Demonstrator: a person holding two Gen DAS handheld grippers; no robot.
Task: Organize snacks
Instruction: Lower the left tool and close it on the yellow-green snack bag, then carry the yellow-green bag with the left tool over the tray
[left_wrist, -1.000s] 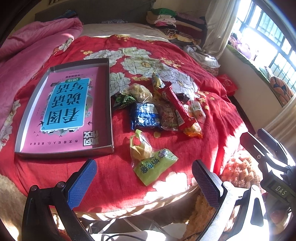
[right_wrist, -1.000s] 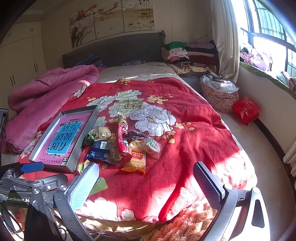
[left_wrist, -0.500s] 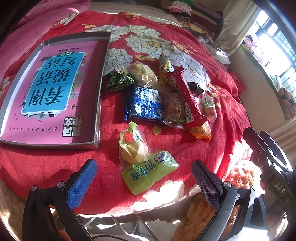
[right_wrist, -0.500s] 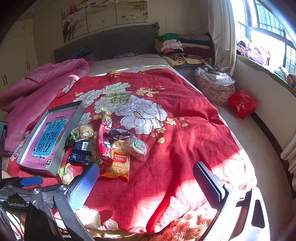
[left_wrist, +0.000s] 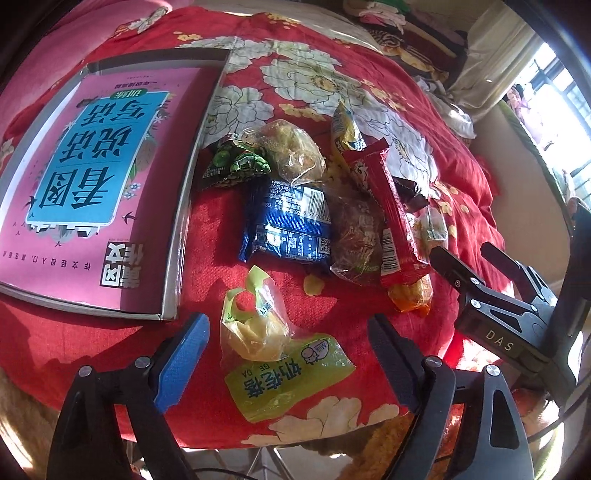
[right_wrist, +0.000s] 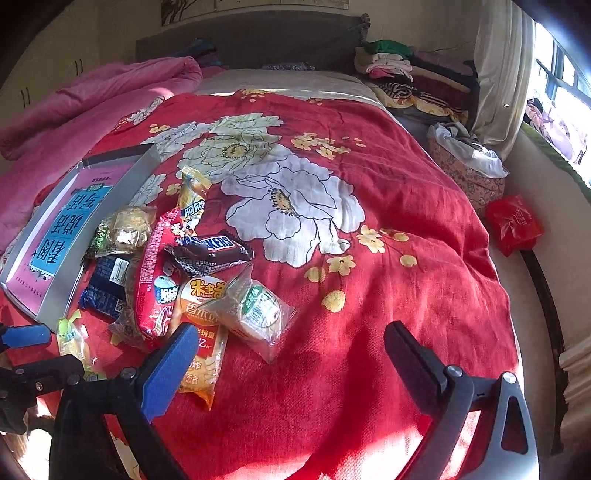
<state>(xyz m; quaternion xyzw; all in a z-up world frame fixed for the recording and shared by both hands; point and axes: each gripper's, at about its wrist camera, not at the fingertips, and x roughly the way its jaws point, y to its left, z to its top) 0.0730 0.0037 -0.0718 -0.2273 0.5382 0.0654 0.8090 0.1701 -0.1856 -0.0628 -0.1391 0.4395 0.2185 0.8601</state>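
Several snack packets lie in a loose pile on a red floral bedspread. My left gripper (left_wrist: 288, 354) is open, its jaws either side of a green milk-candy packet (left_wrist: 288, 373) and a clear bag of yellow snack (left_wrist: 255, 332). Beyond lie a blue packet (left_wrist: 291, 225), a long red packet (left_wrist: 388, 210) and a green packet (left_wrist: 236, 166). My right gripper (right_wrist: 291, 354) is open and empty above the bed, just right of an orange rice-cracker packet (right_wrist: 201, 314), a clear wrapped bun (right_wrist: 258, 314) and a Snickers bar (right_wrist: 210, 251).
A shallow grey box (left_wrist: 184, 206) with a pink printed bottom lies left of the pile; it also shows in the right wrist view (right_wrist: 66, 284). A pink quilt (right_wrist: 92, 103) lies at the far left. Folded clothes (right_wrist: 406, 77) are stacked by the headboard. The bed edge is at the right.
Both grippers have moved forward and down toward the snack pile. The left one now straddles the green packet. Both stay open.
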